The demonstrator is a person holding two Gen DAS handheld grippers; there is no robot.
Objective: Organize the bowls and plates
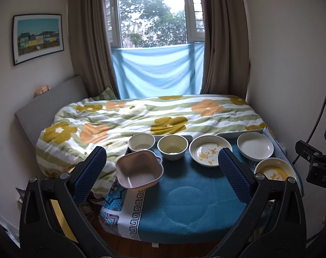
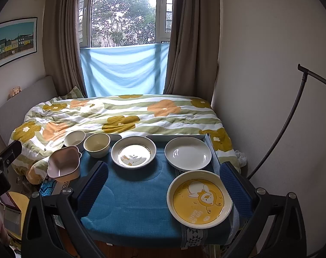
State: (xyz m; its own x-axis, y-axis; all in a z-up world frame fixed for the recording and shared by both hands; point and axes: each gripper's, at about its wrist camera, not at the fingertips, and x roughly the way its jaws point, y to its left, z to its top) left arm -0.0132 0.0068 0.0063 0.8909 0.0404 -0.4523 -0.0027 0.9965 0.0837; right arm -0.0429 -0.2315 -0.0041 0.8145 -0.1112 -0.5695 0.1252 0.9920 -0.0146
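A small table with a blue cloth (image 1: 184, 202) (image 2: 133, 195) carries the dishes. A pink square bowl (image 1: 139, 169) (image 2: 64, 164) sits at its left edge. Behind it stand two cream bowls (image 1: 141, 142) (image 1: 172, 146), also in the right wrist view (image 2: 74, 138) (image 2: 97, 144). A duck-print plate (image 1: 209, 153) (image 2: 133, 152), a plain white plate (image 1: 255, 145) (image 2: 187, 153) and a yellow bear plate (image 1: 274, 169) (image 2: 199, 198) lie to the right. My left gripper (image 1: 163, 172) is open above the table's front. My right gripper (image 2: 163, 189) is open, with the yellow plate between its fingers' span.
A bed with a flowered quilt (image 1: 141, 118) lies behind the table. A window with brown curtains (image 1: 87, 43) is beyond. A wall (image 2: 270, 86) stands close on the right, with a curved black stand (image 2: 292, 118). The other gripper's body (image 1: 313, 161) is at the right.
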